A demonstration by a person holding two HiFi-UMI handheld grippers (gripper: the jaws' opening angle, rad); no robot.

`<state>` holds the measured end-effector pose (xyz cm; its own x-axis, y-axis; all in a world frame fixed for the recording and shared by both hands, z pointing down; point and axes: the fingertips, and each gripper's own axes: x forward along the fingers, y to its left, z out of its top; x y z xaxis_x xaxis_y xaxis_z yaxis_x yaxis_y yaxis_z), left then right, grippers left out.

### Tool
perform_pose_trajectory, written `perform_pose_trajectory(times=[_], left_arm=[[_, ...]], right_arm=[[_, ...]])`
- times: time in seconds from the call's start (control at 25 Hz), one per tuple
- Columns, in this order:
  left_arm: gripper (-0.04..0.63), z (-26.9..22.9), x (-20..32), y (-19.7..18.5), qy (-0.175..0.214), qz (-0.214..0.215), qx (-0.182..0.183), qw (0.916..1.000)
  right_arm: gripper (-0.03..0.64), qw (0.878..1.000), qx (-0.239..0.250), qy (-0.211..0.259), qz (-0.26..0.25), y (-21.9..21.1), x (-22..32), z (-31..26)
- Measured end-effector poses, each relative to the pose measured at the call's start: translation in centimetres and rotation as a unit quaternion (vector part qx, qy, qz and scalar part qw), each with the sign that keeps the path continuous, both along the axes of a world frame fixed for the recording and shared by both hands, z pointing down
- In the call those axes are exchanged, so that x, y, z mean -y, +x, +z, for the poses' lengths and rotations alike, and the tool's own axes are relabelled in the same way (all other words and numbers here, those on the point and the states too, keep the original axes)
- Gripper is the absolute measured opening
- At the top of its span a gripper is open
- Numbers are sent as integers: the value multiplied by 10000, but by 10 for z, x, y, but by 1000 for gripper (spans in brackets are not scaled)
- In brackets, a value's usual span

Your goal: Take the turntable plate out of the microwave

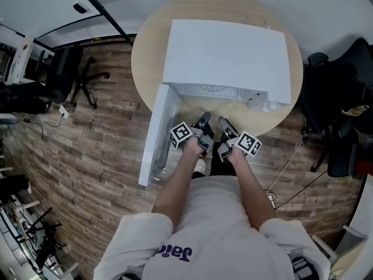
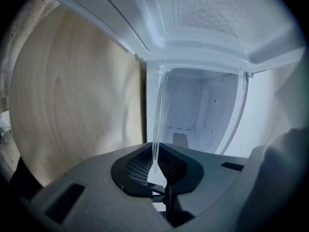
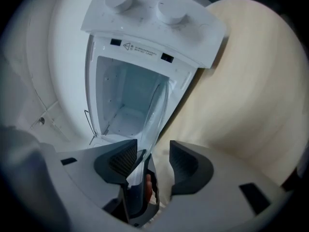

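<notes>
Before microwave [image 1: 227,51]: clear glass plate [image 2: 157,124]; left gripper [image 2: 155,166] jaws pinch rim; right gripper [image 3: 153,154] jaws wide, rim btwn.

Soft even light (fisheye, dark corners)

Counted: 1 microwave [image 1: 227,57]; 1 glass turntable plate [image 2: 158,111] at its mouth; 2 knobs [image 3: 119,1] [image 3: 170,11] on it; 1 round table [image 1: 148,45] beneath it.
</notes>
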<state>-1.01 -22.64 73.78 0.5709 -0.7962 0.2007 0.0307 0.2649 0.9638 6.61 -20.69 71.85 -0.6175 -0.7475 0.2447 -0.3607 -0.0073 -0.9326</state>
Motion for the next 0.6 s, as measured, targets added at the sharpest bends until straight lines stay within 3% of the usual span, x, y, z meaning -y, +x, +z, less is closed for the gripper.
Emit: perform_pose_trajectory(times=[0.12,0.28,0.6], left_arm=[[38,-1,-5,2,-13,-18,-40,10000],[38,-5,-13,6,-26,-12,-93,10000],[38,-12,-26,11,71,125,-77,9999]], right_arm=[[206,9982,476,-71,366,6,6,5],[206,9945,721,-142,740,17,15,17],[204,9905,1017,0,929,21,49,14]])
